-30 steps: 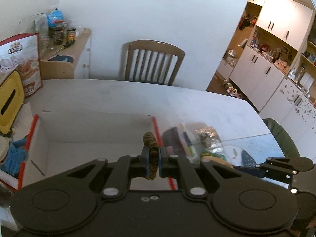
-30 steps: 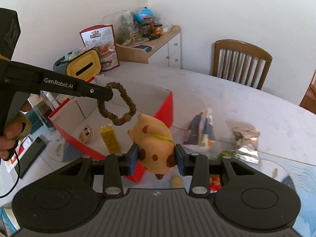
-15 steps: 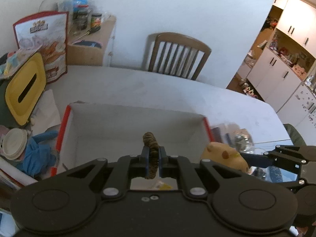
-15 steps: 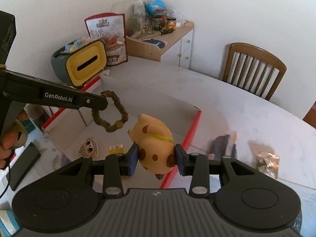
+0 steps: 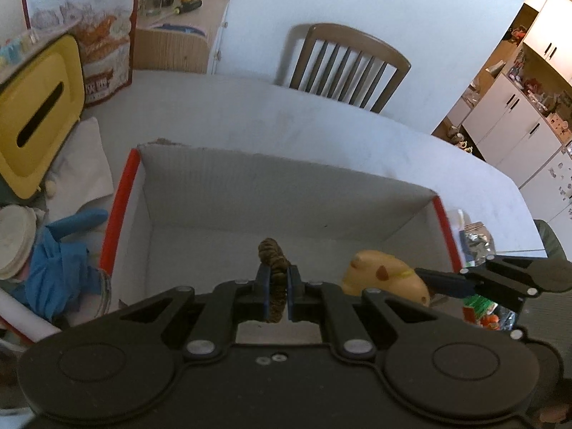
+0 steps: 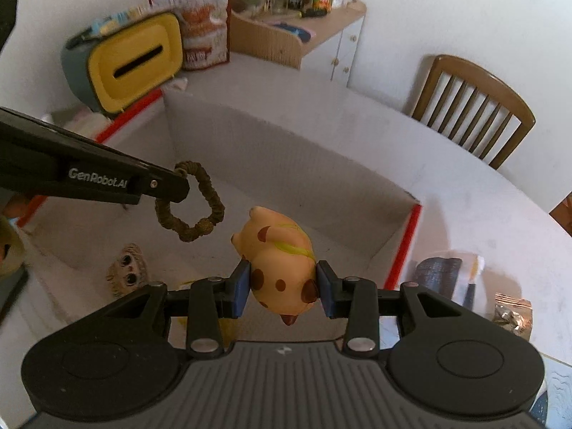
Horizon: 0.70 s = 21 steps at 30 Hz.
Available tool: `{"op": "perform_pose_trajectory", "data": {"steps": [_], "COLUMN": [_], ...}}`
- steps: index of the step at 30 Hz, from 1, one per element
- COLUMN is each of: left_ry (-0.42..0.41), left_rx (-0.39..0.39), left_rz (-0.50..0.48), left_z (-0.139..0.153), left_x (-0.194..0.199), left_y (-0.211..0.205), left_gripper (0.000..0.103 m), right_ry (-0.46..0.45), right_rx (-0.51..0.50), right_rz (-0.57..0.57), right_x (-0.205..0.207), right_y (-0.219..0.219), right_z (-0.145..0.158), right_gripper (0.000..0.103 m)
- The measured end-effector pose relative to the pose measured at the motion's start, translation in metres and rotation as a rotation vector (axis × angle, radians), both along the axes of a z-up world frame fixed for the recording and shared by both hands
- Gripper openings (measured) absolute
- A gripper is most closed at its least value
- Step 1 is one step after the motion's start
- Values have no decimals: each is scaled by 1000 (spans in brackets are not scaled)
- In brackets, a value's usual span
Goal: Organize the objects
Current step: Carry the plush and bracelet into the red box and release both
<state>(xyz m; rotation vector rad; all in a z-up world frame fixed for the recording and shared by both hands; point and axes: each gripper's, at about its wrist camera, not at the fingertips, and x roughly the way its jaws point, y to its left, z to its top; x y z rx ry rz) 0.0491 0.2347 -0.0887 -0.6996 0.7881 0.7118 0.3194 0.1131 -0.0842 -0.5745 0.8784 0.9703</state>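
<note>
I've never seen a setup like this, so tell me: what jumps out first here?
A spotted orange toy pig, pinched in the right hand-held gripper, hangs over an open red-edged cardboard box. Beside it the left hand-held gripper dangles a brown scrunchie loop above the same box, where a small owl-faced figure already lies.

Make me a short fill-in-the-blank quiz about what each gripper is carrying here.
1. The left gripper is shut on a brown ____.
2. The right gripper is shut on a spotted toy ____.
3. Both hang over the red-edged ____.
4. The chair behind the table is made of ____.

Missing words: scrunchie; dog; box; wood.
</note>
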Motion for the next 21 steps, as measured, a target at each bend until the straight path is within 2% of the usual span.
{"op": "perform_pose_trajectory", "data": {"steps": [9,14,21], "left_ry": [75,121,181], "left_rx": [-29,-13,-41], "left_rz": [-2,-15,-32], "left_z": [-23,-26,-36], "left_x": [4,8,16], "left_y": [11,11,14], "left_gripper": [7,7,10], "right_ry": [28,54,82], "right_rx": [-70,-87,-102], "right_rz": [11,20,24], "right_x": [8,12,15], "right_y": [20,25,25], "right_z": [-28,-35,-41], "right_gripper": [39,39,40]}}
